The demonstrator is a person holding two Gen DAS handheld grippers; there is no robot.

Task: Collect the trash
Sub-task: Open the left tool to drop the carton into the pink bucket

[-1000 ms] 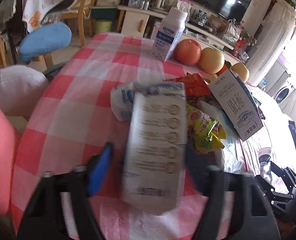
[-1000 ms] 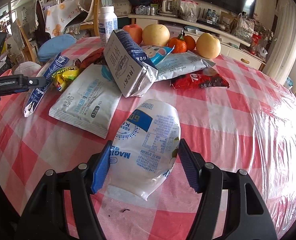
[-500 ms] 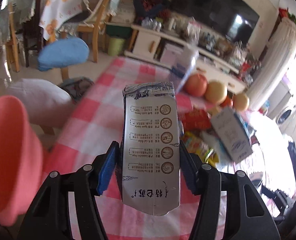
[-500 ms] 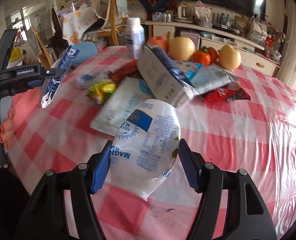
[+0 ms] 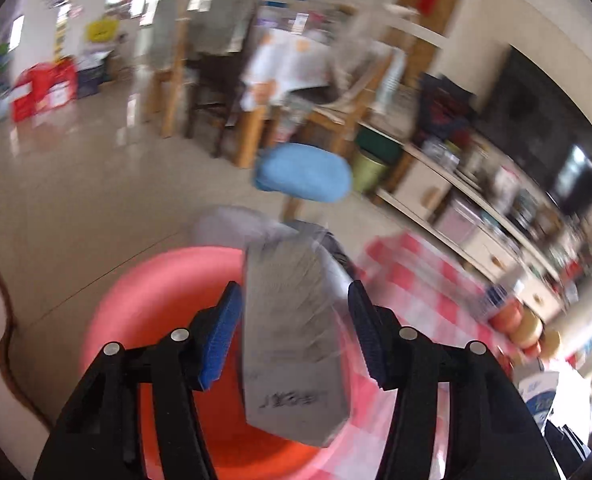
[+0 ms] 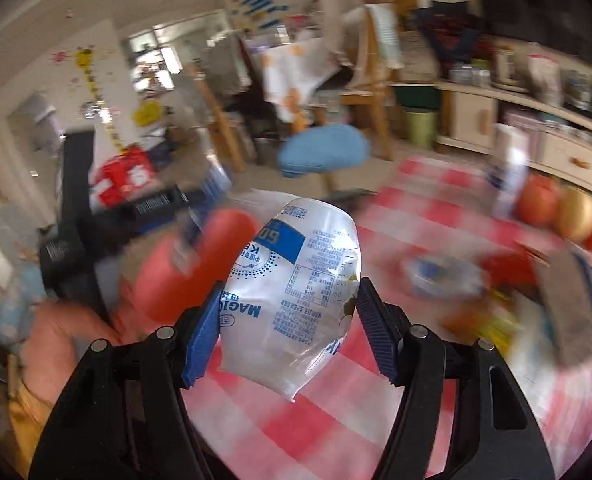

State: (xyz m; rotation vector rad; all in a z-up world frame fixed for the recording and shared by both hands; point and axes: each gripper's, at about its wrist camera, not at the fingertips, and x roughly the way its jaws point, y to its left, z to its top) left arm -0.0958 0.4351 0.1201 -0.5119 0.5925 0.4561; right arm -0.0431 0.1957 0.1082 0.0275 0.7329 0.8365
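Note:
In the left wrist view a blurred grey-white milk carton stands upright between the blue pads of my left gripper. Its jaws are closing on the carton and hold it in the air above a red plastic basin. In the right wrist view my right gripper is shut on a white pouch with blue print, lifted over the edge of the red-and-white checked table. The same red basin shows blurred to the left of the pouch.
More wrappers, another carton, a white bottle and round fruit remain on the table. A blue stool cushion and wooden chairs stand beyond. A person's hand shows at lower left.
Both grippers swung left and upward away from the pile on the table. The left one carried the carton from the tablecloth to above the red basin; the right one kept its pouch.

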